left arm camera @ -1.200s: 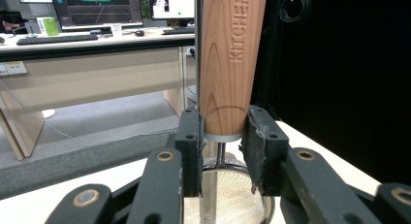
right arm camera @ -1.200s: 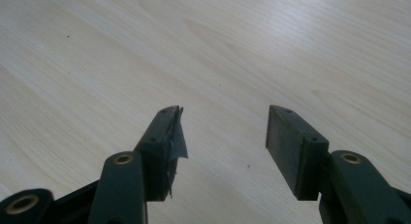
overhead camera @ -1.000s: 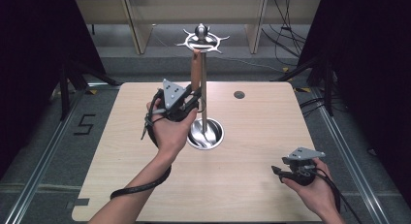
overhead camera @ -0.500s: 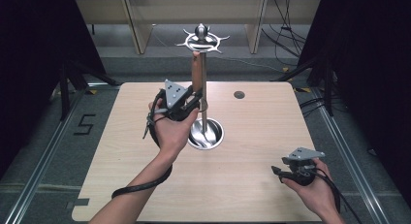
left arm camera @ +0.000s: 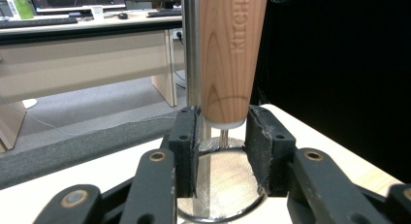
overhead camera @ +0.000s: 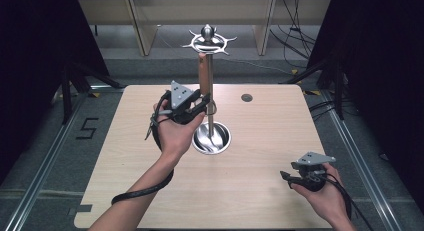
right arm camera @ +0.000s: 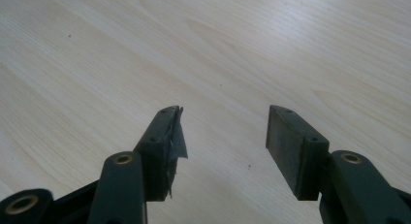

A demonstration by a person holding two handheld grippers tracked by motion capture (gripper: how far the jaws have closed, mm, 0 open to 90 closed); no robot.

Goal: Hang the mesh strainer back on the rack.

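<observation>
Straddling the lower end of a hanging wooden handle (left arm camera: 227, 59), the left gripper (left arm camera: 220, 151) has its jaws on either side of the wood w/ pads close but not clearly pressing; a thin gap shows on at least one side, so it reads as partly closed around the handle, not yet clamped. The handle hangs upright, long axis vertical, right beside the steel pole (left arm camera: 192, 49) of a utensil stand (overhead camera: 208, 86). Below the handle a thin metal neck runs down to a mesh strainer head (left arm camera: 223, 185), so the utensil looks like a small strainer or skimmer. In the high view the left gripper (overhead camera: 184, 107) sits just left of the pole, above the round steel base (overhead camera: 212, 139), approx. mid-table (overhead camera: 270, 141). Any lift probably has to go straight up along that vertical axis to clear the hook ring at the top (overhead camera: 208, 41).

The right gripper (right arm camera: 220, 136) is well apart, near the table's front right corner (overhead camera: 302, 175), jaws wide apart over bare wood, holding nothing; the left is by far the nearer.

Hard to tell: which hook carries the handle, since its top is cut off in the left gripper view and small in the high view; whether the pads truly touch; engraved lettering on the handle is only partly readable.
</observation>
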